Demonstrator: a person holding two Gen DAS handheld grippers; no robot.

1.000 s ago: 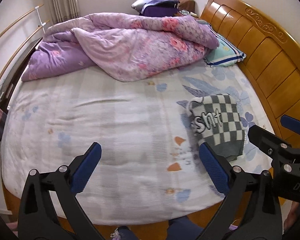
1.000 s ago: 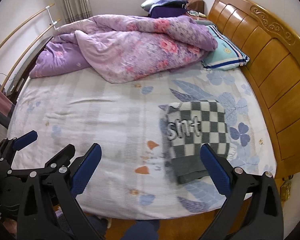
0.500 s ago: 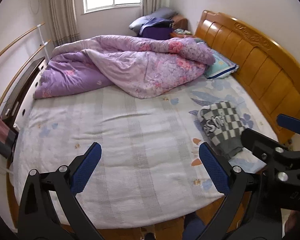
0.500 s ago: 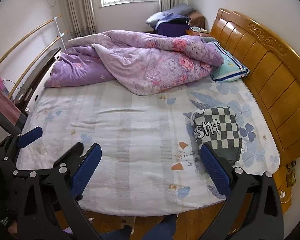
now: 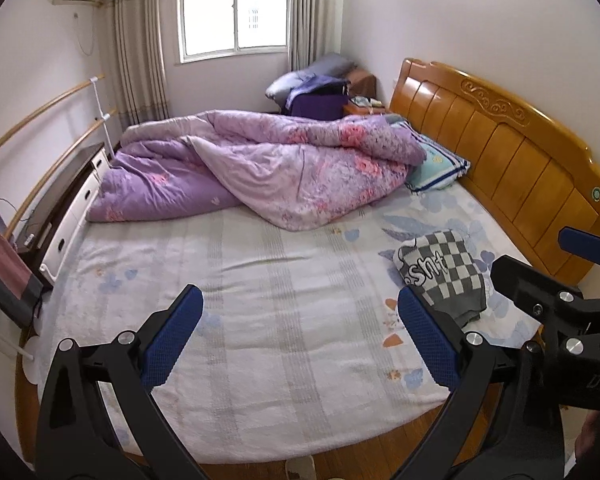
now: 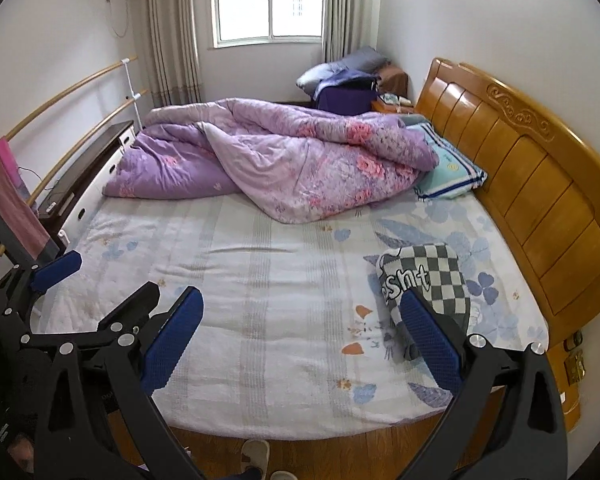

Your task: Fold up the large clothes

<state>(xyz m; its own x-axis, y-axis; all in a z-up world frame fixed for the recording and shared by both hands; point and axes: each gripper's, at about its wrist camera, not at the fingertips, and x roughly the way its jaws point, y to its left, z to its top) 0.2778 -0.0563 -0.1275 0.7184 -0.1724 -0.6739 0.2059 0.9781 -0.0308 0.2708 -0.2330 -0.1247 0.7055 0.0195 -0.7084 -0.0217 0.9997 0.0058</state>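
Note:
A folded grey and white checkered garment [image 5: 444,276] [image 6: 428,280] with white lettering lies on the right side of the bed, near the headboard. My left gripper [image 5: 300,340] is open and holds nothing, raised off the bed's near edge. My right gripper [image 6: 302,340] is open too, with nothing between its blue pads; it also shows at the right edge of the left wrist view [image 5: 540,272]. Both grippers are well back from the garment, and the left gripper [image 6: 108,288] appears at the left of the right wrist view.
A crumpled purple floral quilt [image 5: 268,164] [image 6: 276,156] covers the far half of the bed. A teal pillow [image 5: 436,166] leans by the wooden headboard [image 5: 512,160]. A white cabinet [image 5: 68,208] stands left of the bed. A slipper [image 6: 256,454] shows on the wooden floor.
Both grippers have pulled back and up from the bed, so more of the room, the window and the floor is in view. The folded garment lies where it was.

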